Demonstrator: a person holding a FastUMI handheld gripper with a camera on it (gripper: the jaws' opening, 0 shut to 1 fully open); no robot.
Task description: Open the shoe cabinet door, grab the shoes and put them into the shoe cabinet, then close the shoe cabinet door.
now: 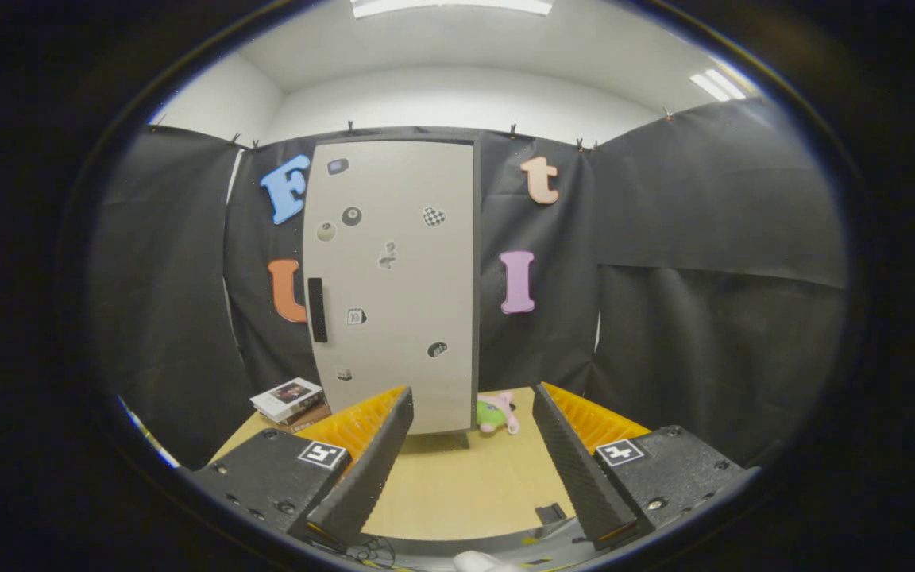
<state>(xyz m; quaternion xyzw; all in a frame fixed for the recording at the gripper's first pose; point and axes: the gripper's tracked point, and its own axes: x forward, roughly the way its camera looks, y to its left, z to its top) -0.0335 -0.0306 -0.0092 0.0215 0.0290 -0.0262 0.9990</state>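
Observation:
The shoe cabinet (394, 286) is a tall pale box with stickers on its door, standing upright on the wooden table (457, 485) against the black cloth wall. Its door looks shut, with a dark vertical handle (317, 310) near its left side. My gripper (469, 405) is open, with nothing between its fingers, and it hovers over the table well short of the cabinet. The left finger (370, 461) overlaps the cabinet's lower left corner in the picture. I see no shoes here.
A green and pink plush toy (496, 415) lies on the table by the cabinet's lower right corner. A short stack of books (289, 401) sits to the cabinet's left. Bare tabletop stretches between the fingers and the cabinet.

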